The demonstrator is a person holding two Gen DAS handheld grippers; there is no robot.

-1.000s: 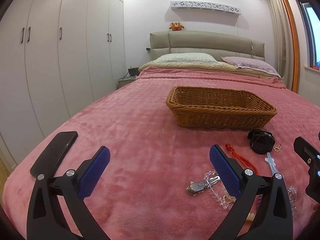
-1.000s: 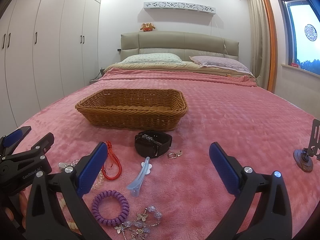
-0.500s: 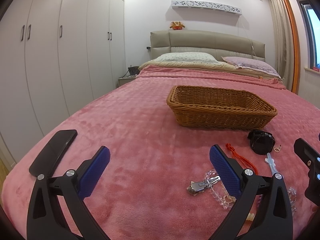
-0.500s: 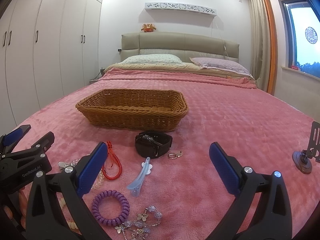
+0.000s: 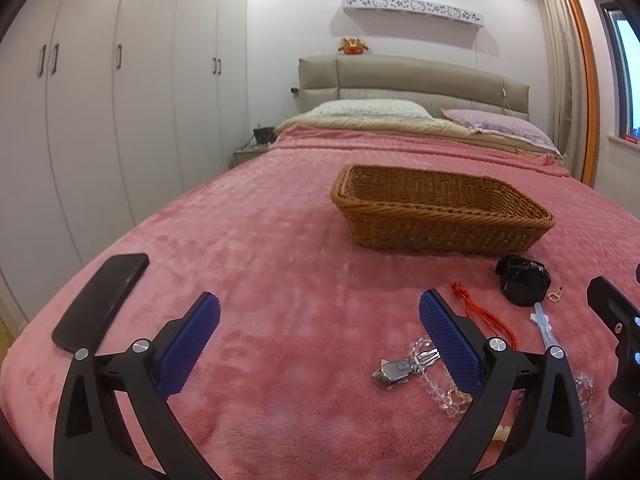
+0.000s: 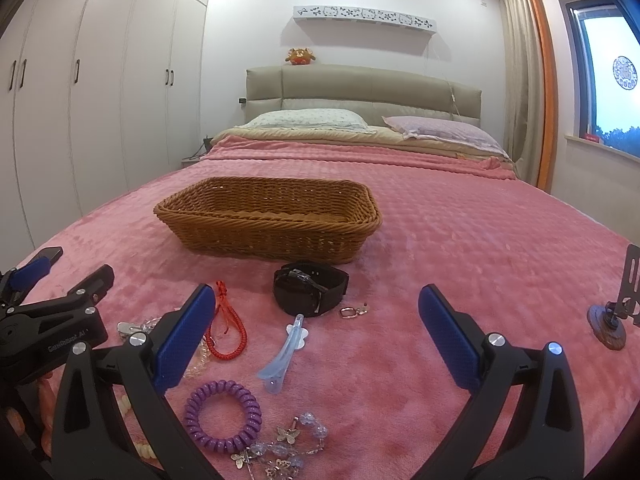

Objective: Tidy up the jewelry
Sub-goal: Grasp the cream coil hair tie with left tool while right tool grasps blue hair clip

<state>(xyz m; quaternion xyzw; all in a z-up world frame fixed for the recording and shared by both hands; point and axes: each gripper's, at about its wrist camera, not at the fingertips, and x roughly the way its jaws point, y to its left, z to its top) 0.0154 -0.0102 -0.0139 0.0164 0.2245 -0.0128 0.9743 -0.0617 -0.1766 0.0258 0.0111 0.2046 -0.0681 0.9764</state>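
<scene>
Pink bed, wicker basket

A basket sits mid-bed on the blanket; a watch lies just before it; left of the watch a cord bracelet; nearer, a hair clip, then a coil hair tie; a phone lies far left.

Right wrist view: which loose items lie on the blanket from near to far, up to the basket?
Butterfly bead bracelet → purple coil hair tie → blue hair clip → black watch → wicker basket.
</scene>
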